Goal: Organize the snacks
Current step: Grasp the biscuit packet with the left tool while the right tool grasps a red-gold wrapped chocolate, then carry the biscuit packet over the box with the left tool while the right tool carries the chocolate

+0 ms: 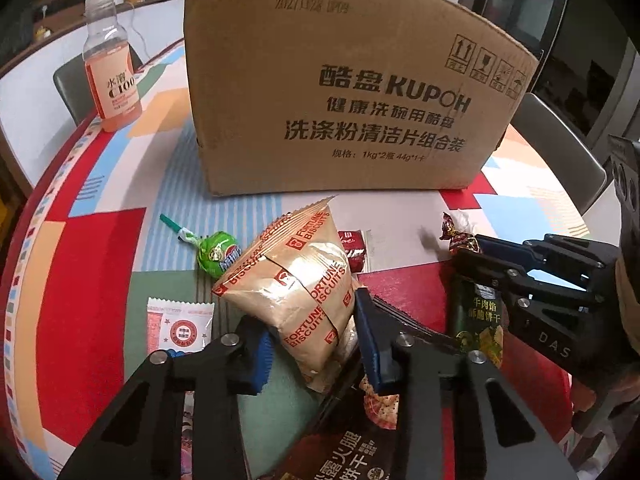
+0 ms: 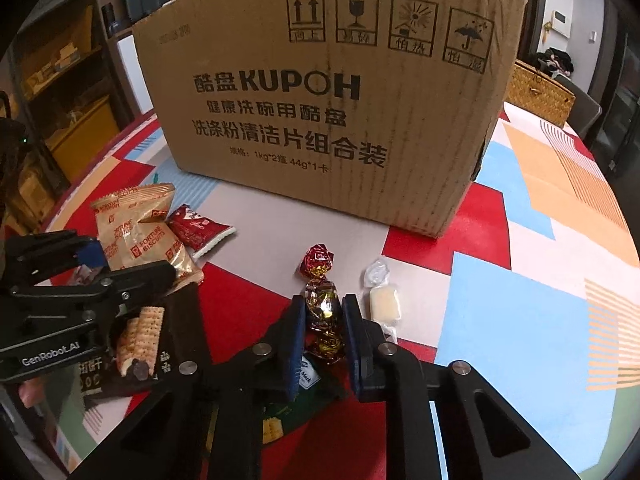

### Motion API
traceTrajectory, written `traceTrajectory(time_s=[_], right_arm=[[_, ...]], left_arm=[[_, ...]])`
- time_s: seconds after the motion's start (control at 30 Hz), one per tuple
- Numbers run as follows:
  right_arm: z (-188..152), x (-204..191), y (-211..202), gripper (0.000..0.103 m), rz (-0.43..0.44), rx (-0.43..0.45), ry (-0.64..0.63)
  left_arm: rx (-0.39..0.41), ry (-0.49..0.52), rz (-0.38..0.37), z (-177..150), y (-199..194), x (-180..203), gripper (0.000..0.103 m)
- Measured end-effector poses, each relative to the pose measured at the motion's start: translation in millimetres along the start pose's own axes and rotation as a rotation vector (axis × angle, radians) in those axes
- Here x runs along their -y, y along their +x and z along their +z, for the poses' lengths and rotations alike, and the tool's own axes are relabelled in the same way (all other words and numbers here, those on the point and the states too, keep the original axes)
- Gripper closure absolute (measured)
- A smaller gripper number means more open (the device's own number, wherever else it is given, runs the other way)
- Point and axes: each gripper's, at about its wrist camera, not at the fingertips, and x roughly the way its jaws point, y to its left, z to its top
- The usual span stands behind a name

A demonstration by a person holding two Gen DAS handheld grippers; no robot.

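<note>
Behind the snacks stands the KUPOH carton (image 2: 328,112) on the bench (image 2: 520,300). Left gripper (image 1: 312,340) jaws pinch the Fortune Biscuits pack (image 1: 296,300); it could crush. Right gripper (image 2: 322,344) jaws clamp the foil-wrapped candy (image 2: 322,312), whose slick foil may slip.

Soft indoor light, dim toward the black rounded corners; heavy fisheye bending bows the brown cardboard box (image 1: 352,92); glare glints on the crinkled foil candy wrapper (image 2: 322,308).

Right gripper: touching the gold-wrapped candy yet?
Touching. The right wrist view shows the right gripper with both blue pads pressed against the gold-wrapped candy, no gap either side.
</note>
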Motion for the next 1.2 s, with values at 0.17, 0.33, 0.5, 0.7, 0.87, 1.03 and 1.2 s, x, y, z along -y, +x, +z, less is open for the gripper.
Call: traceTrajectory(time_s=[0.17, 0.33, 0.5, 0.7, 0.87, 1.03, 1.2], right_arm=[[1, -4, -10, 0.084, 0.009, 0.018, 0.013], [2, -10, -22, 0.084, 0.01, 0.044, 0.01], [3, -13, -40, 0.084, 0.012, 0.079, 0.014], [9, -15, -59, 0.084, 0.007, 0.136, 0.03], [15, -18, -74, 0.084, 0.004, 0.182, 0.033], [22, -21, -90, 0.084, 0.006, 0.233, 0.03], [33, -20, -106, 0.084, 0.01, 0.293, 0.038]], left_arm=[[0.025, 0.005, 0.005, 2, -12, 2, 0.07], [0.062, 0.017, 0.014, 5, -27, 5, 0.07], [0.097, 0.029, 0.017, 7, -44, 9, 0.07], [0.149, 0.043, 0.023, 9, -65, 13, 0.07], [0.203, 0.051, 0.028, 14, -86, 16, 0.07], [0.248, 0.053, 0.031, 21, -104, 19, 0.07], [0.301, 0.06, 0.039, 34, -122, 20, 0.07]])
